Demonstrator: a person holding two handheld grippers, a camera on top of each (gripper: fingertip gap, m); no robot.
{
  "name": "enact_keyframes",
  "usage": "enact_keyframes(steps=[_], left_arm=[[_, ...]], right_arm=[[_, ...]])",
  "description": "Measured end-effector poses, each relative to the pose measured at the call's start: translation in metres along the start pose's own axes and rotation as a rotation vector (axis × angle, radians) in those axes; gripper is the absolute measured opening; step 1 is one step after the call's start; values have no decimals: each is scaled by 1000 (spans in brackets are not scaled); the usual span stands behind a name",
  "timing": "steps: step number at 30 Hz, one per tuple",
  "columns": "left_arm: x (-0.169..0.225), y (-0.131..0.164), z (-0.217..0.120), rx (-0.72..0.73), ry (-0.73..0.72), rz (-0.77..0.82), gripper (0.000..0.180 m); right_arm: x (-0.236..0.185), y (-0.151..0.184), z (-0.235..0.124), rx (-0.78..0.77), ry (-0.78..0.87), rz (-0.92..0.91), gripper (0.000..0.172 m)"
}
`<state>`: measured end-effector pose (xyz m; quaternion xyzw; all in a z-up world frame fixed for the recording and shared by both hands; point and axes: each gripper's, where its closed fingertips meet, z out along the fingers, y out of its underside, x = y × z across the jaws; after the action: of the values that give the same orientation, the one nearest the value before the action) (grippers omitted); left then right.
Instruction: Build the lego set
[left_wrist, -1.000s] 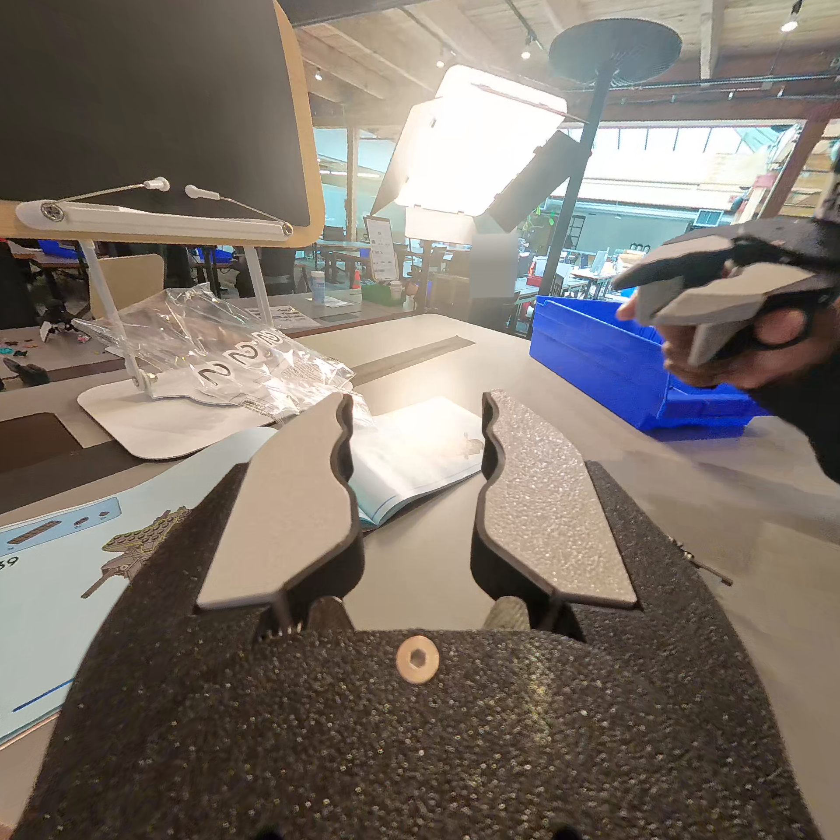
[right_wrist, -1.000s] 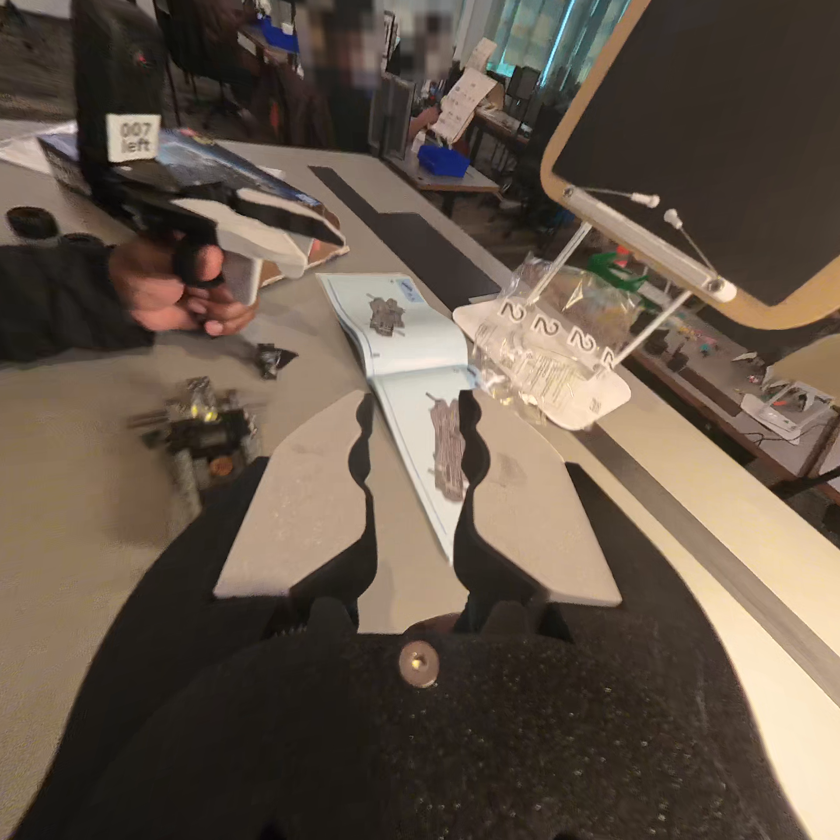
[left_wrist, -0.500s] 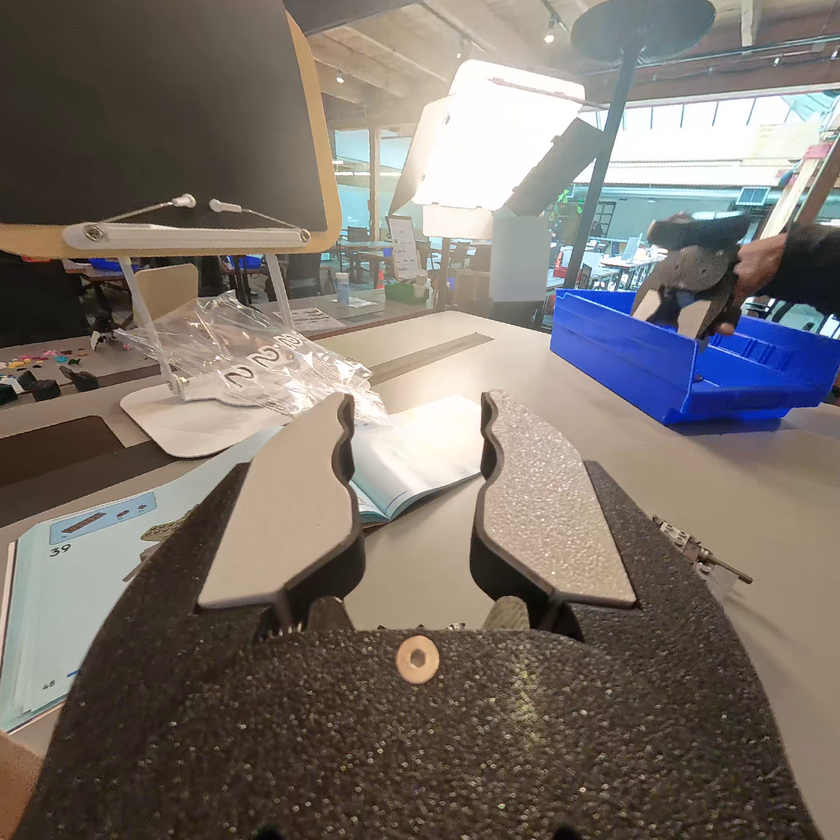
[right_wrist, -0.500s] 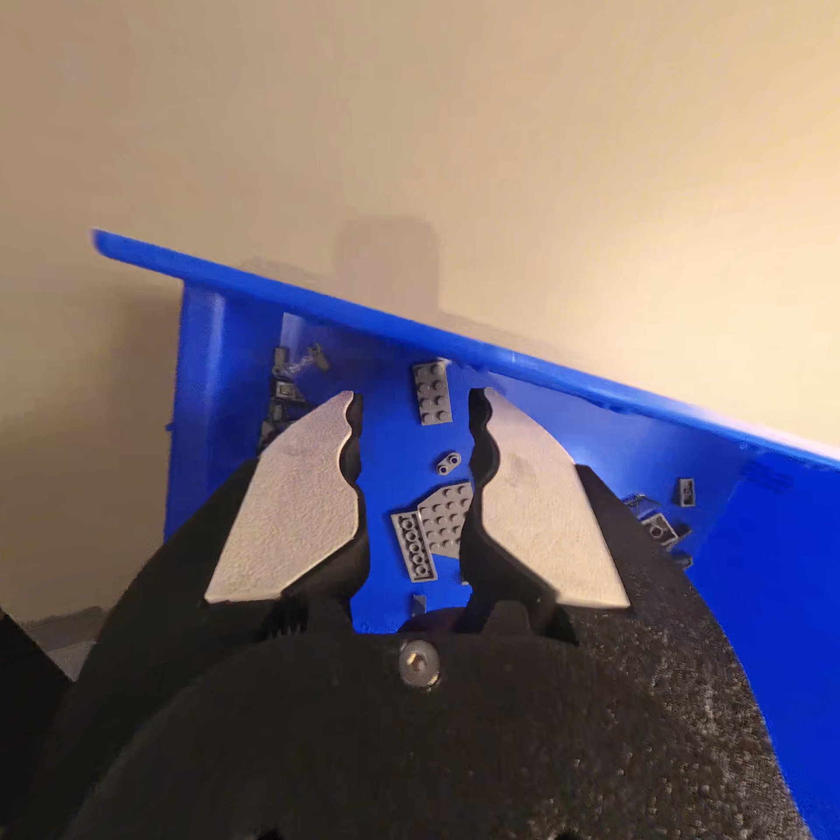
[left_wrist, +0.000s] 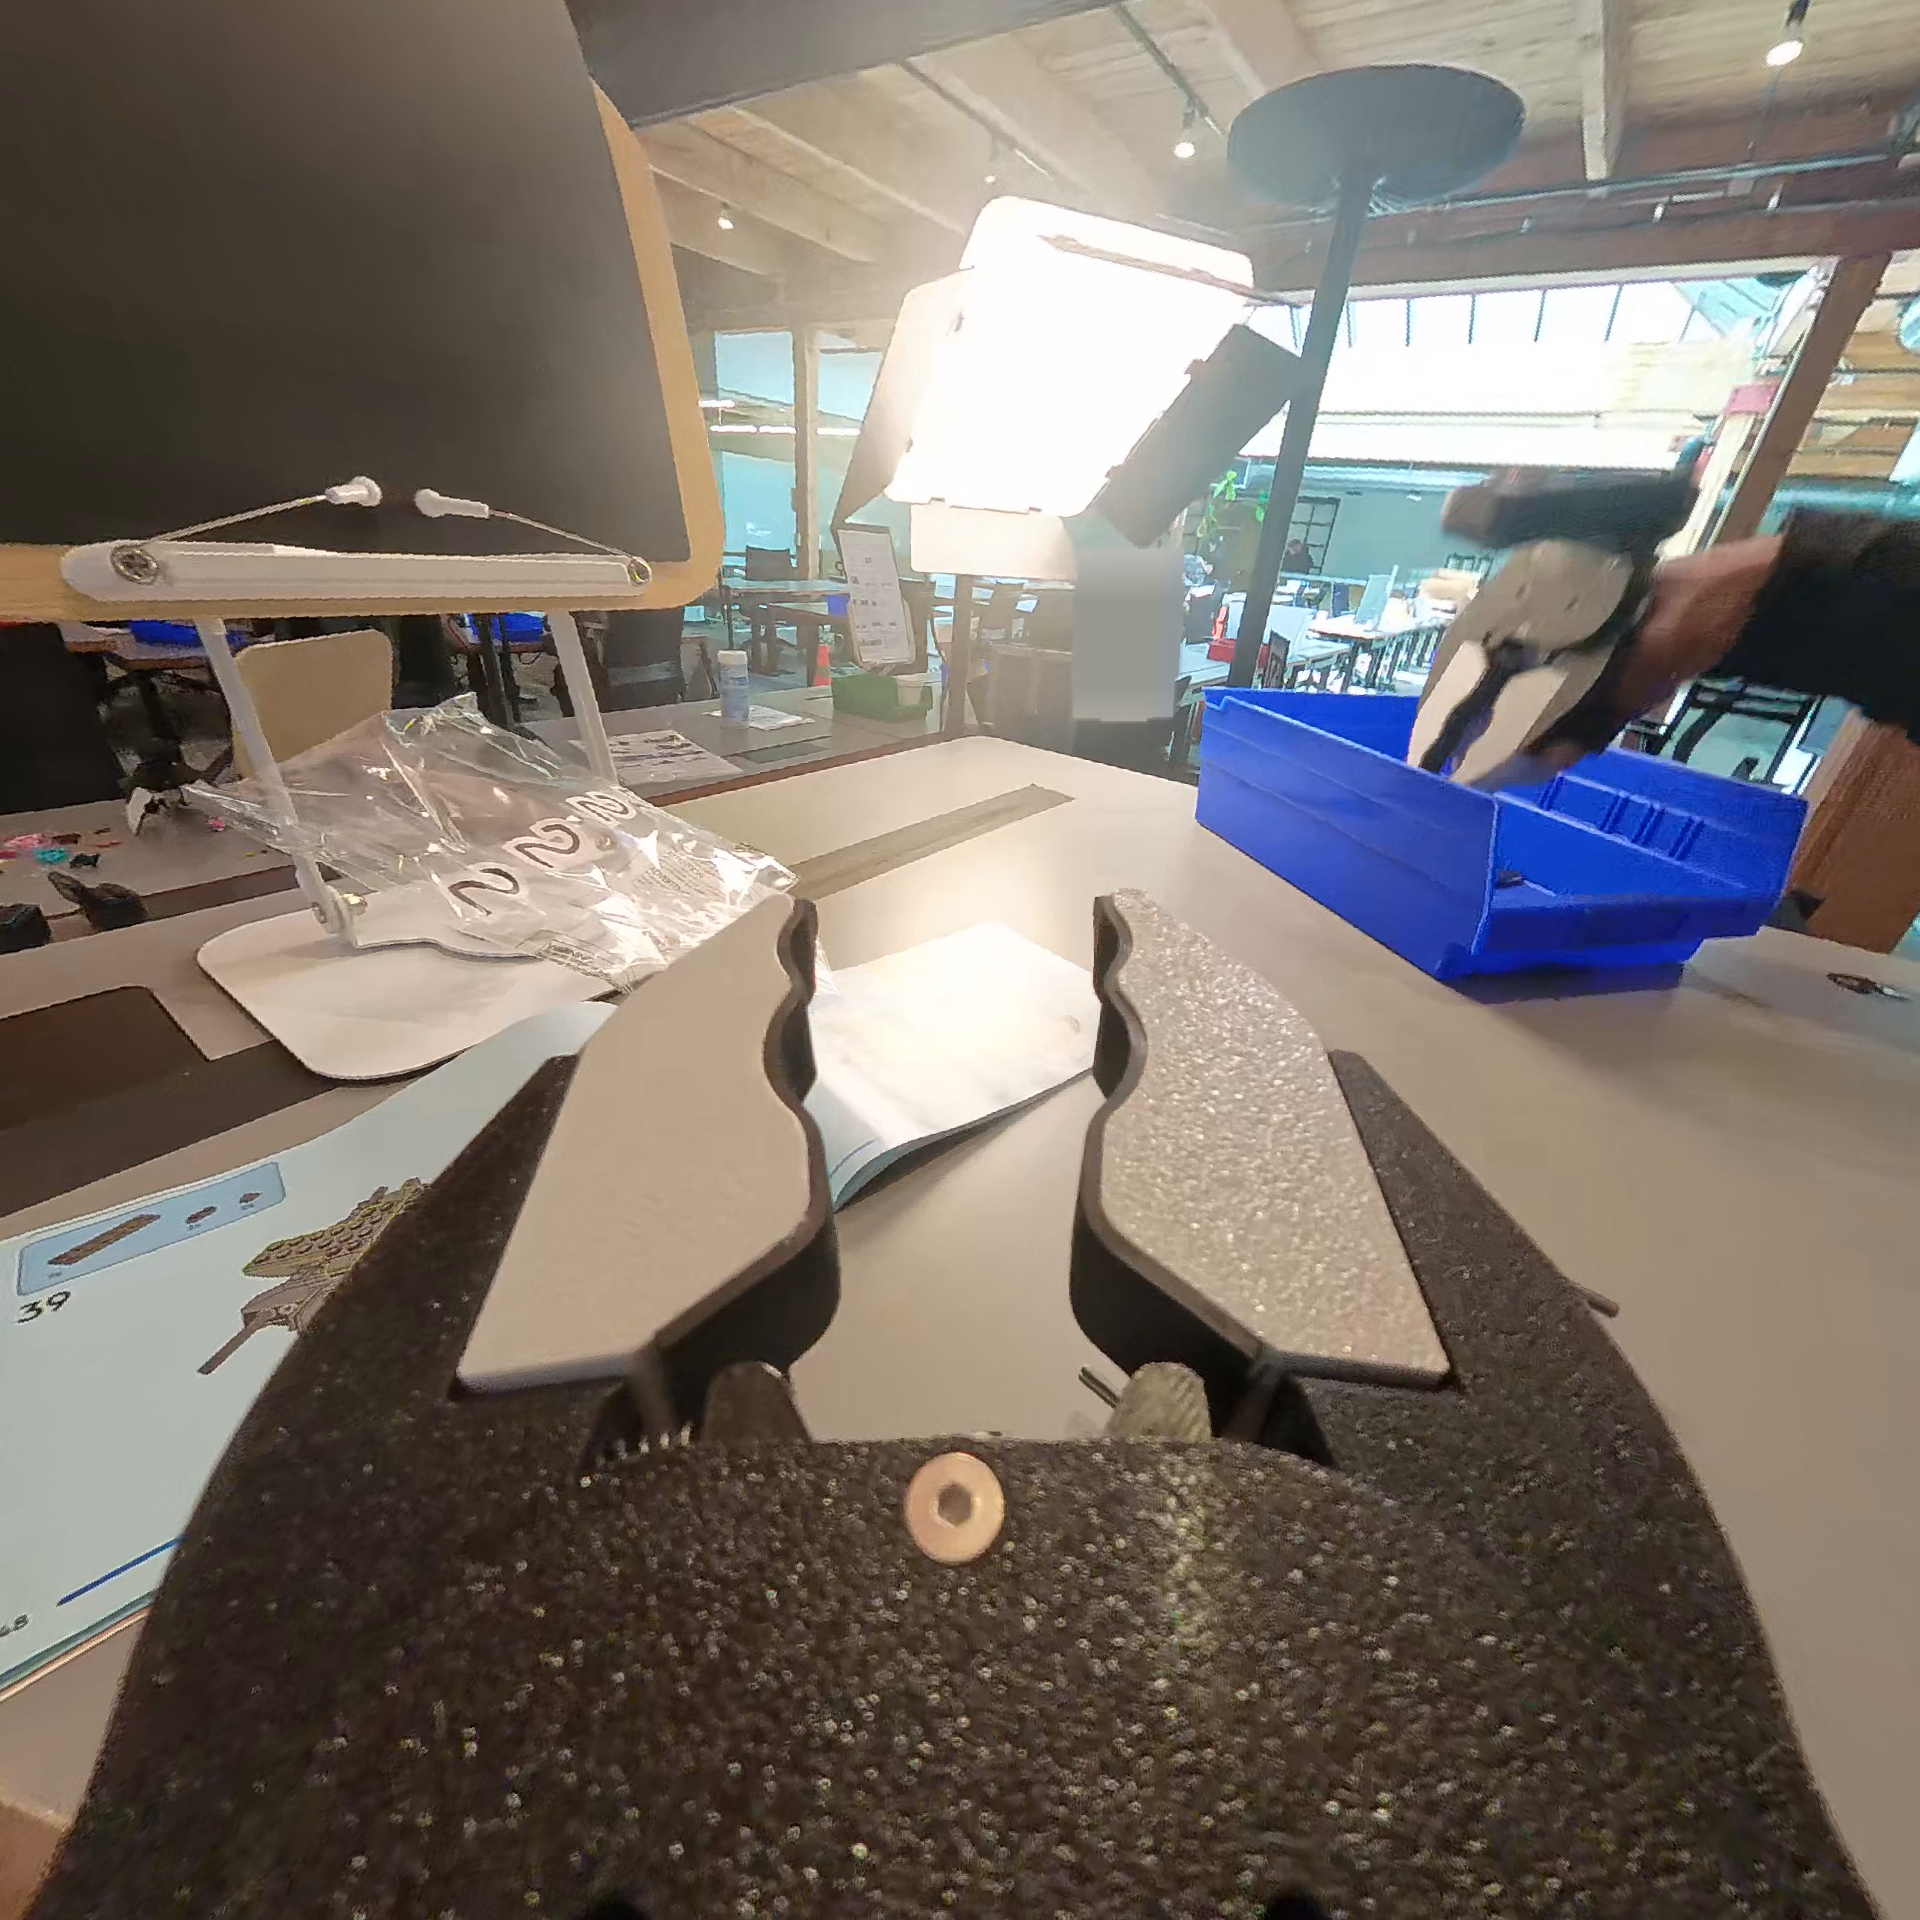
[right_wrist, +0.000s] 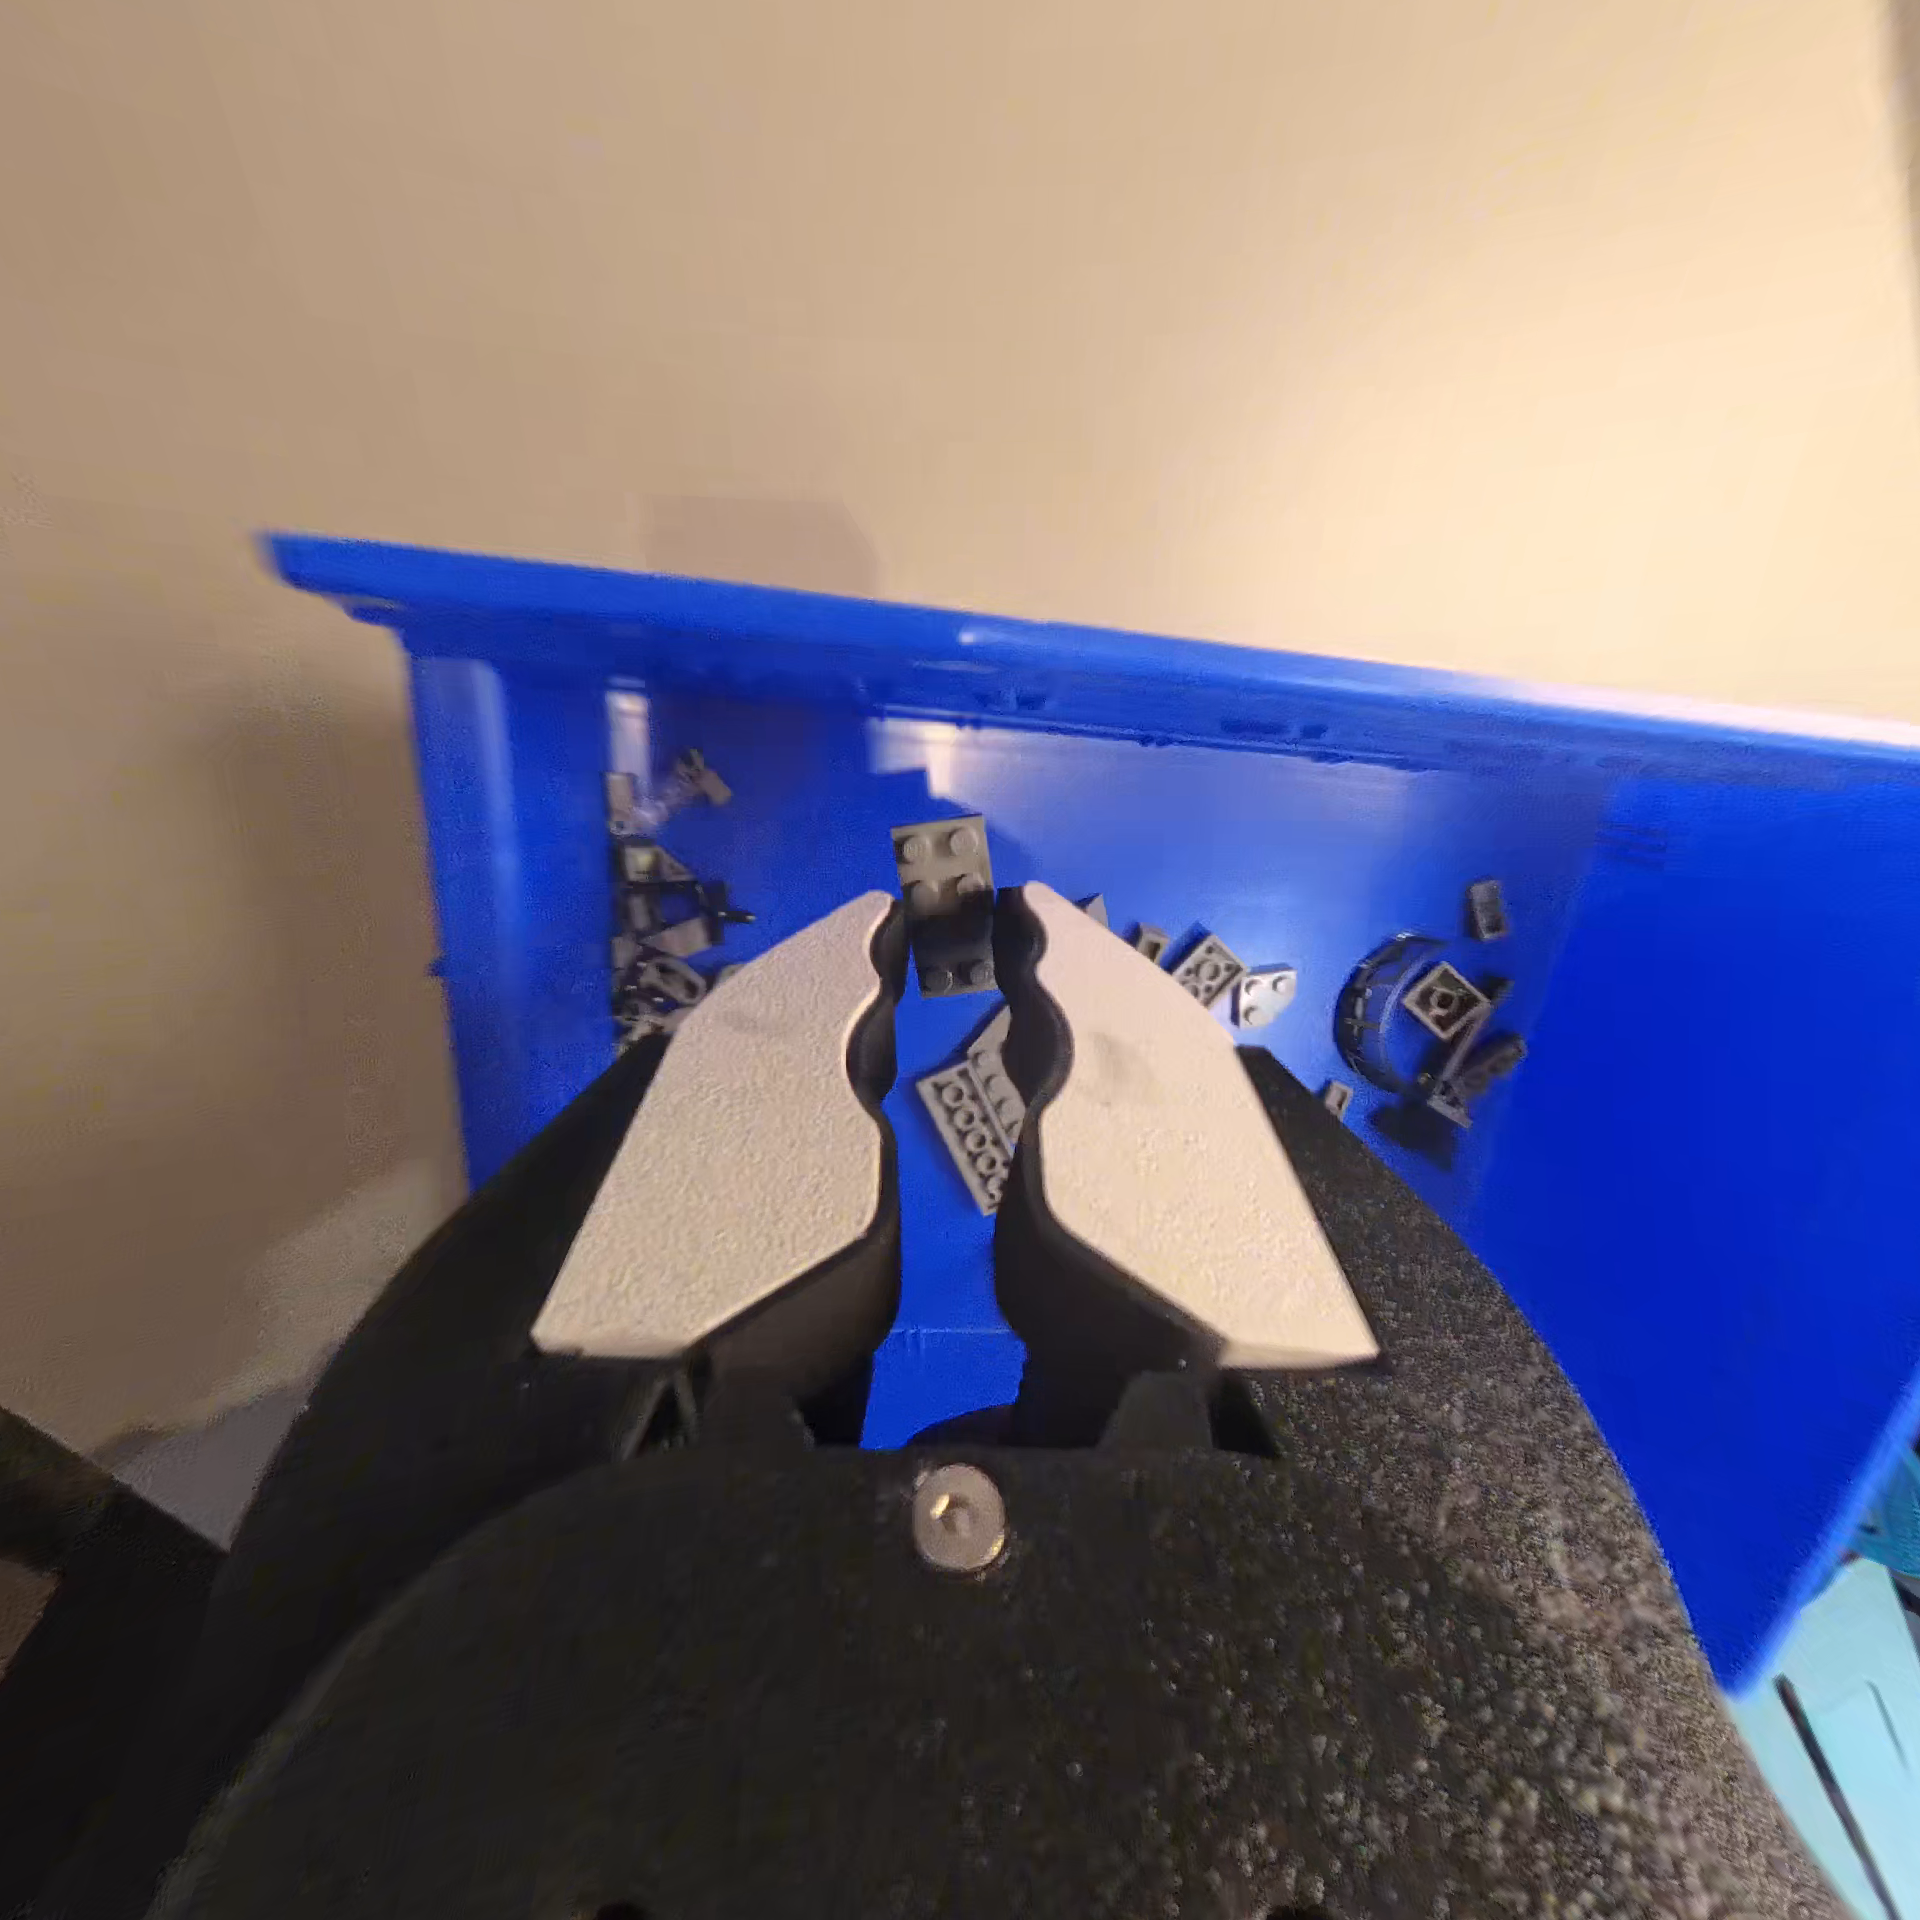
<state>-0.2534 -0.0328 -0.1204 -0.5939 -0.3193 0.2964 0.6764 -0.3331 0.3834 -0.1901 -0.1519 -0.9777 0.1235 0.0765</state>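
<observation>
The right gripper (right_wrist: 945, 909) reaches down into the blue bin (right_wrist: 1195, 675), its fingertips clamped on the long sides of a grey studded plate (right_wrist: 943, 899); the plate's upper half stands proud of the tips, with open blue floor between it and the bin's far wall; more grey plates (right_wrist: 971, 1117) lie just beneath the jaws, a heap of dark pieces (right_wrist: 665, 935) crowds the bin's left corner, and a round grey part (right_wrist: 1392, 1003) sits by the right wall. The left gripper (left_wrist: 951, 935) hovers over the grey table (left_wrist: 1558, 1143) with its fingers spread wide and bare; under and beyond them lies an open instruction booklet (left_wrist: 935, 1029); a crumpled clear plastic bag (left_wrist: 499, 842) rests on a white stand base (left_wrist: 343, 997) to the left; the table surface between booklet and bin lies bare; the bin (left_wrist: 1455, 862) stands well to the right near the table's far edge.
</observation>
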Motion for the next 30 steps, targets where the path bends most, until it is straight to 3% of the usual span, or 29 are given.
enact_keyframes(steps=[4,7,12,16,23,30], left_arm=[[8,1,-2,-11,40,22,48],[13,2,-3,-6,75,5,47],[10,6,-8,10,71,-30,47],[2,8,-12,32,64,-75,47],[-11,3,-13,60,88,-163,47],[-23,6,-6,39,83,-187,47]], right_arm=[[-42,-60,-71,212,60,21,16],[-94,-124,-82,321,38,-27,16],[-152,-229,-21,364,-93,-49,16],[-178,-284,41,315,-209,-27,16],[-200,-301,96,220,-254,1,17],[-195,-299,103,236,-238,5,28]])
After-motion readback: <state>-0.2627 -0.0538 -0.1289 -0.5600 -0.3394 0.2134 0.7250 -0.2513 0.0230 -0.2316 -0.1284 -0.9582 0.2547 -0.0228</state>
